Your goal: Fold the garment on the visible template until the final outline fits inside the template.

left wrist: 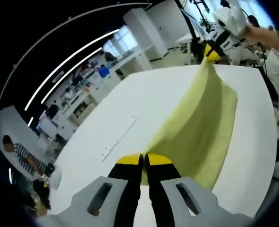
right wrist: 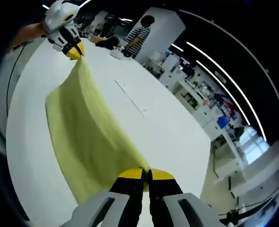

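Over the broad white table [left wrist: 130, 118], with its faint template lines [right wrist: 130, 97], I hold the soft yellow-green cloth garment [left wrist: 200, 123] stretched and lifted, my left gripper [left wrist: 144, 163] and right gripper [right wrist: 146, 175] each clenched on a corner, so I should keep even tension, lowering it squarely.

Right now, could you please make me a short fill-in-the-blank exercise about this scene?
1. The garment is ____ in colour.
2. It hangs stretched over a ____ table.
3. The left gripper is ____ on one corner.
4. The right gripper pinches the ____ end.

Missing words: yellow-green; white; shut; opposite
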Available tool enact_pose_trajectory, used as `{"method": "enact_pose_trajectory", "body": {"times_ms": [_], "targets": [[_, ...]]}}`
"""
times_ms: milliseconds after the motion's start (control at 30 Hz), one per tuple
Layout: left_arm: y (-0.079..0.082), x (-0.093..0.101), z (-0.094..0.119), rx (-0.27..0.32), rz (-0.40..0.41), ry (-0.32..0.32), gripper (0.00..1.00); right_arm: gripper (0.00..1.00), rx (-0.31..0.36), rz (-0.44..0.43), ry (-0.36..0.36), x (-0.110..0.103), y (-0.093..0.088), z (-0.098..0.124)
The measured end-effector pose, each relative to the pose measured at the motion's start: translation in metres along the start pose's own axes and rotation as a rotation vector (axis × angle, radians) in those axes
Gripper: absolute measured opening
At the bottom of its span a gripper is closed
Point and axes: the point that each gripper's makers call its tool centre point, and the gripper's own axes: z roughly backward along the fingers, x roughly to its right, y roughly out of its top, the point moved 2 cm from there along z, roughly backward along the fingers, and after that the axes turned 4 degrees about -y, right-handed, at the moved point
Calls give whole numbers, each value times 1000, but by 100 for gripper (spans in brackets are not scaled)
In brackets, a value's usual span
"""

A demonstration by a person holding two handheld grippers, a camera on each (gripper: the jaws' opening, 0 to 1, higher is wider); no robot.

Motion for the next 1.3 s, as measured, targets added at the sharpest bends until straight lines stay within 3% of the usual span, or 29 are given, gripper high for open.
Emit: {"method": "enact_pose_trajectory", "body": {"times_ms": [400, 667, 1067, 1300], "targets": [[-21, -6, -41, -51, 12, -44, 1, 0, -53, 3, 45, -6, -10, -50], [-41, -3, -68, -83, 36, -86, 1, 0, -94, -47, 126, -18, -25, -82], [-70, 3, -106, -142, 30, -149, 1, 0, -132, -66, 229, -32, -45, -115], [-84, 5, -122, -166, 38, -164, 1, 1, -152, -87, 249, -36, -53, -128]]}}
